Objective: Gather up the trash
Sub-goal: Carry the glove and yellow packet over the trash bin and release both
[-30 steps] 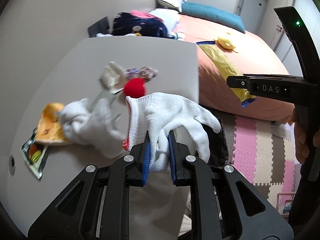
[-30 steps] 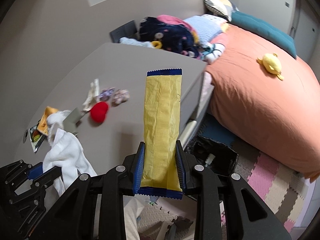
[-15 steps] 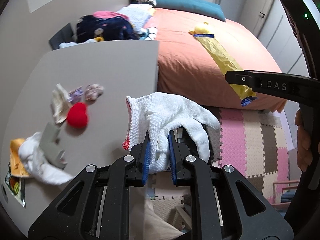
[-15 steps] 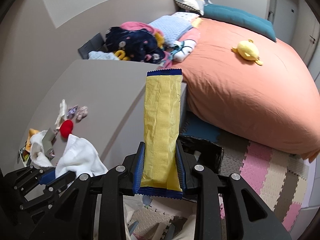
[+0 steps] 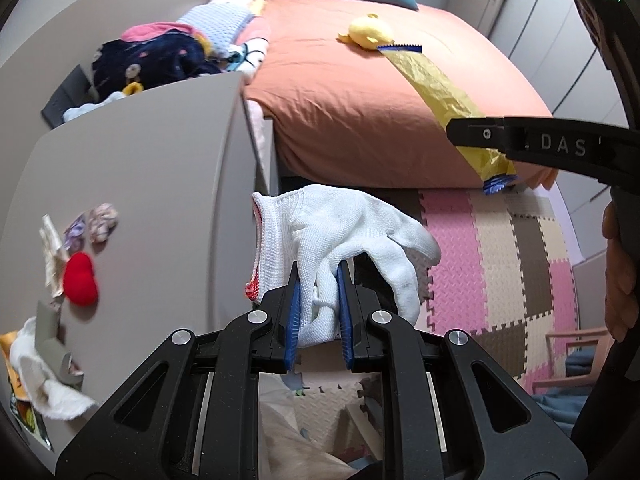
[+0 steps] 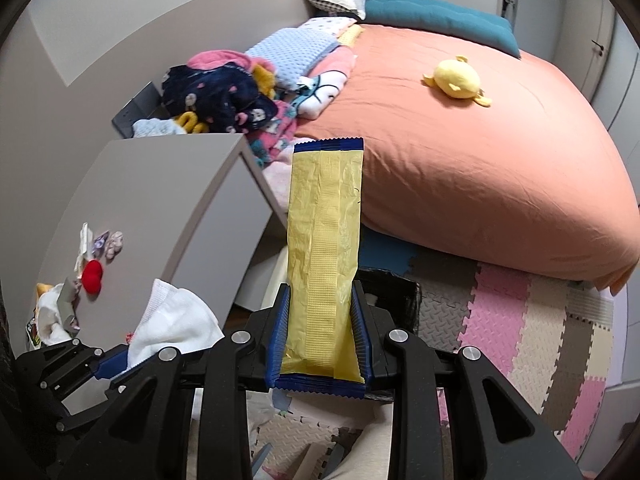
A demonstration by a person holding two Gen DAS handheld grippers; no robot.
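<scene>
Between my two claws: both loads hang past the table's (image 5: pixel 160 168) edge, over the foam floor mat (image 5: pixel 500 260), with the bed (image 6: pixel 480 152) beyond.
Left claw (image 5: pixel 318 300): clamped on a white glove (image 5: pixel 340 236), pinched low across its fingers; cuff and palm stand up, loose fingers droop to the right.
Glove handling: I judge it light, soft and floppy, not fragile; the knit gives the pads (image 5: pixel 291 316) good bite, so a pinch through bunched cloth should hold.
Right claw (image 6: pixel 320 336): clamped on a long yellow wrapper (image 6: pixel 324 240), gripped near its lower blue seam, the rest standing straight up.
Wrapper handling: I'd call it empty, nearly weightless, crinkly and slick; a flat squeeze across its width near the seam suits it best.
Black bin (image 6: pixel 396 296): on the floor just past the right claw, partly hidden behind it; I take it as the drop spot.
Left behind on the table: a second white glove (image 5: pixel 44 392), a snack packet (image 5: pixel 24 416) under it, a red heart (image 5: pixel 80 278) and small scraps (image 5: pixel 96 220).
Risk: droopy glove fingers could catch the bin's rim.
</scene>
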